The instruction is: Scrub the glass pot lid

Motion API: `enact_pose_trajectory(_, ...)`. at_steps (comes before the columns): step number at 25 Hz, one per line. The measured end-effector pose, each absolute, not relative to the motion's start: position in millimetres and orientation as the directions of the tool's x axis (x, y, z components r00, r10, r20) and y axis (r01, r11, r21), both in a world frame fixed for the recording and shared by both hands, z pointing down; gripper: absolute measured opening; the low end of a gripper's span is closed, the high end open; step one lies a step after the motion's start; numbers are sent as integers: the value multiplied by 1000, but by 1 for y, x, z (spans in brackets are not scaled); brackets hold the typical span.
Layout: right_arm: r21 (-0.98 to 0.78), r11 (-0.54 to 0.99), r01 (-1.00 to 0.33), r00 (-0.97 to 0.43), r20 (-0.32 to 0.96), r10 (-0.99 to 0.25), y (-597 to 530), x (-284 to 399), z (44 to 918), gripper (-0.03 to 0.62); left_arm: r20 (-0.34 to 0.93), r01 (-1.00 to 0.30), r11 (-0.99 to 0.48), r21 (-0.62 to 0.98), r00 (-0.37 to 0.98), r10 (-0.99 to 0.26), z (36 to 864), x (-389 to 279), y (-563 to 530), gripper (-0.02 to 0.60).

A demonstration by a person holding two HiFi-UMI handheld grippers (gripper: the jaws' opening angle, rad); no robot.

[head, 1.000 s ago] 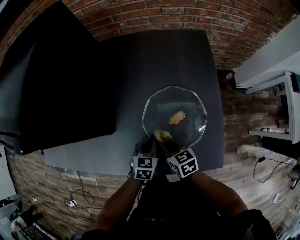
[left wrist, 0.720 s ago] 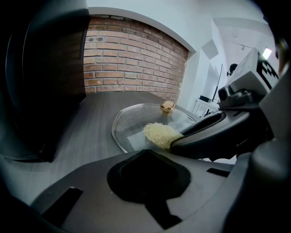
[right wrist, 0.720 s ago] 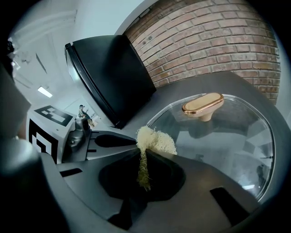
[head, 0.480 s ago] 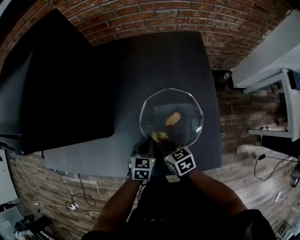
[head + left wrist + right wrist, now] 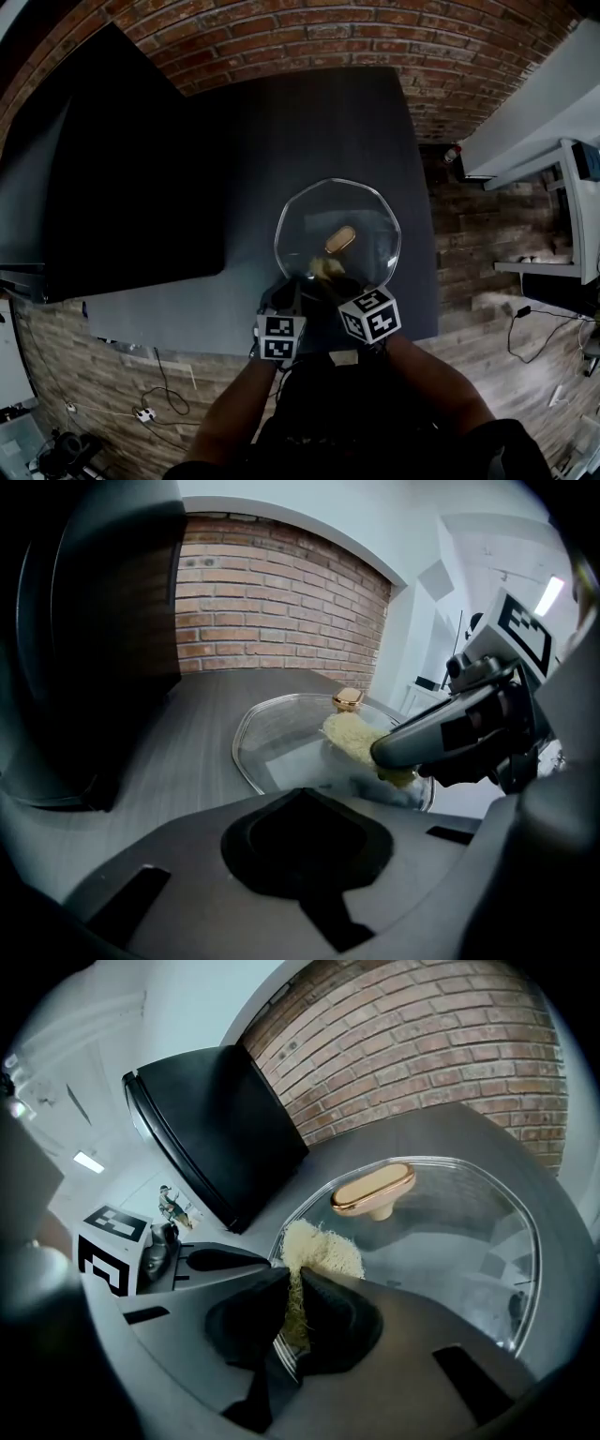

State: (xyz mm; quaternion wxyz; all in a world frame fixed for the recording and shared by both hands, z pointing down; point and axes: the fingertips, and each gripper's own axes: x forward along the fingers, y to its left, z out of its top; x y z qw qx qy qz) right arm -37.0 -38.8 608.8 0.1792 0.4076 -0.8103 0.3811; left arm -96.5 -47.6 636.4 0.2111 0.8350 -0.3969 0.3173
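The glass pot lid (image 5: pixel 364 217) lies on the dark table with its gold knob (image 5: pixel 340 239) up. My right gripper (image 5: pixel 336 286) is shut on a yellow scrubber (image 5: pixel 326 268), which presses on the glass near the front rim. In the right gripper view the scrubber (image 5: pixel 319 1246) sticks out between the jaws, just short of the knob (image 5: pixel 373 1190). My left gripper (image 5: pixel 286 292) is at the lid's near-left rim, jaws shut; the rim (image 5: pixel 281 738) runs under them, so the hold itself is hidden. The left gripper view also shows the right gripper (image 5: pixel 403 752) and the scrubber (image 5: pixel 352 735).
The lid sits at the front right of the dark table (image 5: pixel 309 122), close to its front edge. A large black slab-like object (image 5: pixel 122 159) covers the left side. A brick wall (image 5: pixel 309 28) stands behind; cables (image 5: pixel 159 384) lie on the wooden floor below.
The knob has turned from level to slanted, so the lid has rotated a little. The right gripper has shifted slightly right with the scrubber still on the glass.
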Motion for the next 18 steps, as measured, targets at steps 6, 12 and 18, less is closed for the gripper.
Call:
enact_pose_trajectory(6,-490,349,-799,-599,598,-532,-44,-13,607,41,700,-802,-589,100,477,-531,636,-96,-48,32)
enact_pose_trajectory(12,-484,343,-805,-591,602,-537,-47,5,606,41,701,-801,-591,95,475,-531,636,-97,-48,32)
enact_pose_trajectory(18,-477,359,-802,-596,607,-525,-46,20,606,41,702,-803,-589,92,472,-534,636,-96,-48,32)
